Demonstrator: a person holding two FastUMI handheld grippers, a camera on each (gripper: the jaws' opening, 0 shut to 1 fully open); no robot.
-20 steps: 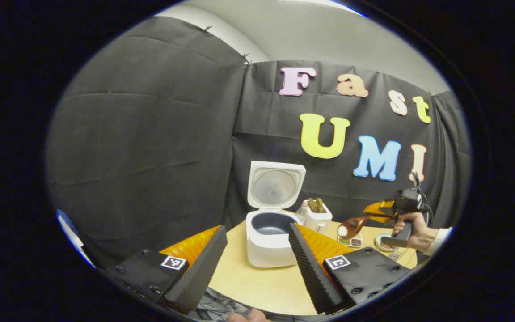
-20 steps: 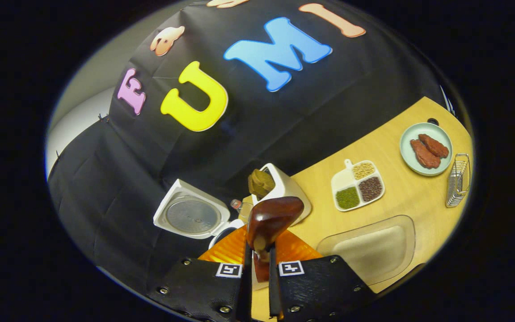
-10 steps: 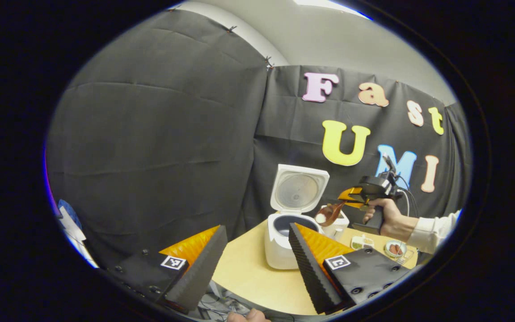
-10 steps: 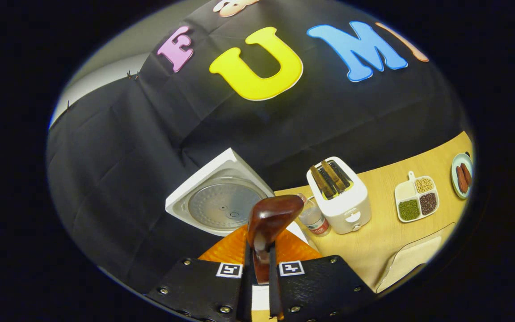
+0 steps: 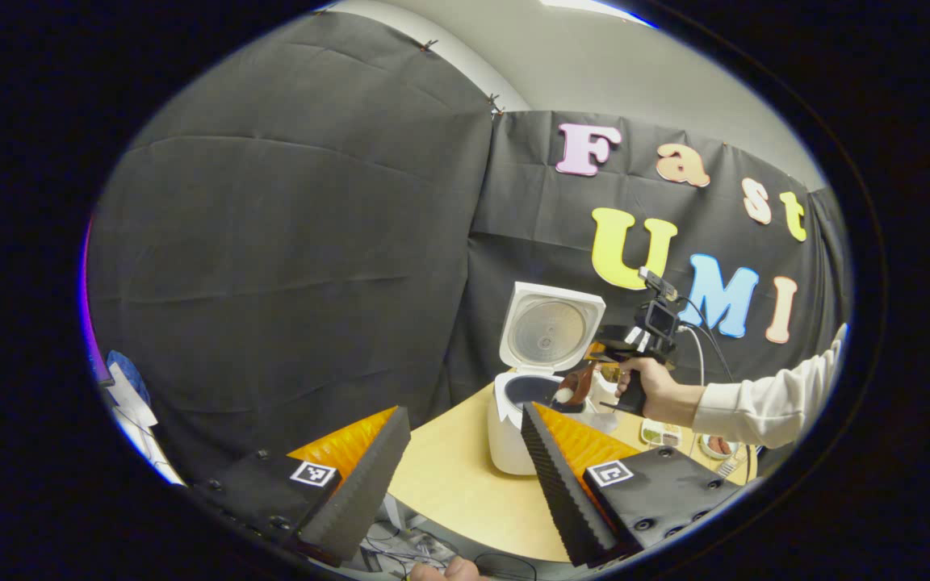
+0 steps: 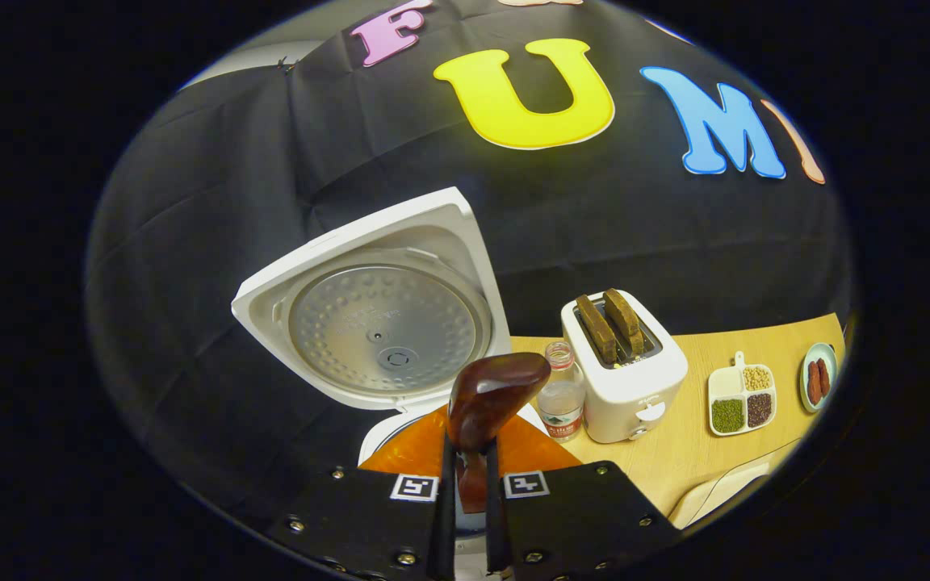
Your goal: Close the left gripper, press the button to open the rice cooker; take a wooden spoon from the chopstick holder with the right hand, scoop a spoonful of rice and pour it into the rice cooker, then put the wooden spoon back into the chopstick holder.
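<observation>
**Spoonful of rice held over the open cooker**

In the left gripper view, the rice cooker (image 5: 517, 420) stands right of centre on the pale wooden tabletop (image 5: 457, 492), its lid (image 5: 550, 327) raised upright against the black cloth wall. Just to its right, a hand (image 5: 655, 386) in a light sleeve (image 5: 764, 395) holds the right gripper (image 5: 598, 355), which carries the wooden spoon (image 5: 574, 386); the bowl of the spoon, with white rice (image 5: 563, 395) showing at its tip, hangs above the cooker's dark inner pot at the right-hand rim. The left gripper (image 5: 465, 460) fills the bottom of that frame, its jaws set wide apart and touching nothing, hovering above the near edge of the tabletop.

In the right gripper view, the right gripper's jaws sit at bottom centre, clamped together on the spoon's handle, with the dark brown back of the spoon rising just above them. The underside of the lid, a dimpled metal disc in a white frame, takes up the centre left. To the right of the spoon stand a small clear bottle (image 6: 560, 399) and, beside it, a white toaster (image 6: 626, 375) with two brown slices in its slots. Farther right on the tabletop lie a divided white tray (image 6: 739, 391) of beans and grains and a small plate (image 6: 816, 379) of reddish pieces at the frame's edge.
</observation>
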